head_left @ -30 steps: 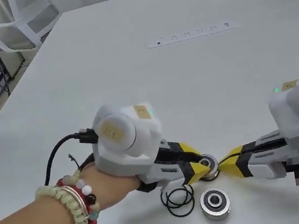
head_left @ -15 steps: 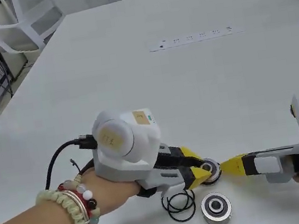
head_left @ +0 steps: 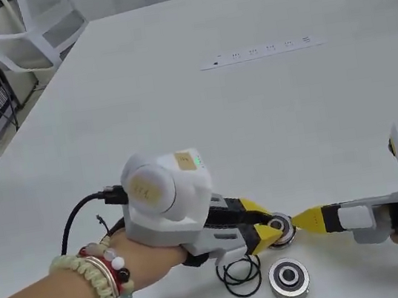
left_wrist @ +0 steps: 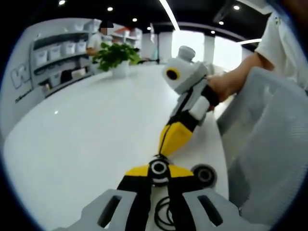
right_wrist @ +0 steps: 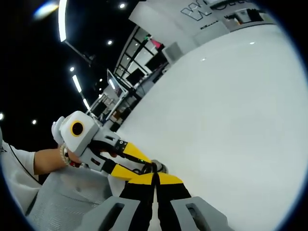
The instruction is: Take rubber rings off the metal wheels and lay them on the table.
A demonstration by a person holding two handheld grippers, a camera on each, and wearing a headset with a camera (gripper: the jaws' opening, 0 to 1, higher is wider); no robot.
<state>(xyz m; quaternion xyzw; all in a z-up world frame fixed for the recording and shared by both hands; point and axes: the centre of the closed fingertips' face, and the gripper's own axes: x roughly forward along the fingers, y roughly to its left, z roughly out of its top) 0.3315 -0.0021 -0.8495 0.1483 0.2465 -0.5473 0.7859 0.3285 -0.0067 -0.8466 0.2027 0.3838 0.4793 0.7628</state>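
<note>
Clamping one metal wheel, the left gripper meets the right gripper, its jaws together; near that wheel, a second wheel lies bore-up beside two rubber rings.

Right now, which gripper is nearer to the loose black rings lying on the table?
Left. The left gripper, holding a metal wheel, sits just beside the loose rubber rings. The right gripper meets that wheel from the opposite side, farther from the rings.

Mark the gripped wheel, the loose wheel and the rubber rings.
gripped wheel (left_wrist: 159, 168), left gripper view, hub face.
loose wheel (head_left: 288, 276), head view, centre hub.
rubber rings (head_left: 240, 278), head view, overlapping loops.
</note>
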